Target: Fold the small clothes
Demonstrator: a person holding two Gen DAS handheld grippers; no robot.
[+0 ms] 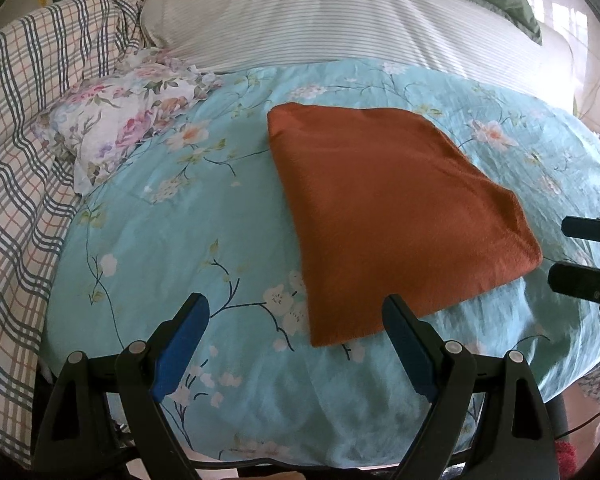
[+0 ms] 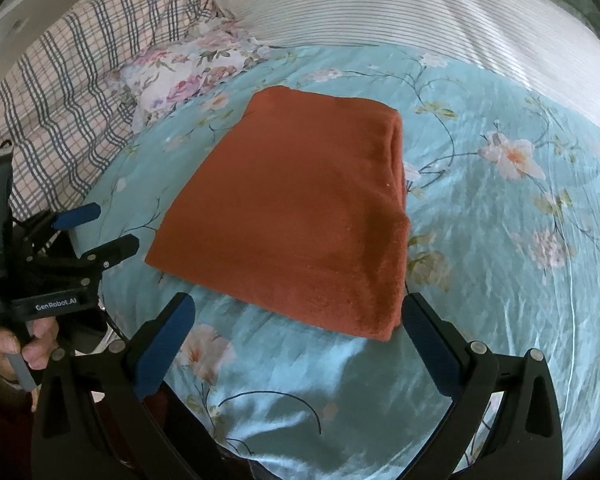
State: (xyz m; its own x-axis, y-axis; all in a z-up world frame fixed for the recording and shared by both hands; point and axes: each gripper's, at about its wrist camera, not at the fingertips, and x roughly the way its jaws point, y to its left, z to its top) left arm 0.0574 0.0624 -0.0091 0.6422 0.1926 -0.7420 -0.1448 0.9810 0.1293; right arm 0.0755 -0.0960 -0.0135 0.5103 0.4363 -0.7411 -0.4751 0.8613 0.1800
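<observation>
Cloth (image 1: 384, 216), rust-orange and folded into a flat rectangle, is lying on the light blue floral bedspread (image 1: 172, 240) in your left wrist view, a little right of centre. Your left gripper (image 1: 296, 320) is hanging just short of the cloth's near edge with its blue-padded fingers (image 1: 180, 344) spread wide and holding nothing; the right-hand finger is sitting just at the near corner of the cloth, whether touching or not you cannot tell. Your right gripper (image 1: 580, 252) is showing at the right edge, its two black fingers apart, just beside the cloth's right corner. A flowered pillow (image 1: 128, 120) is lying to the left, a plaid blanket (image 1: 24, 152) beyond it, and a striped sheet (image 1: 340, 20) is stretching across the back. In your right wrist view the cloth (image 2: 296, 208) is lying centred on the bedspread (image 2: 500, 240), its stacked layers showing along the right side. The right gripper (image 2: 300, 320) is hovering at the near edge, fingers wide apart and empty. The left gripper (image 2: 100, 232) is sitting at the left, fingers parted, near the cloth's left corner, with your left hand (image 2: 16, 344) gripping its handle.
</observation>
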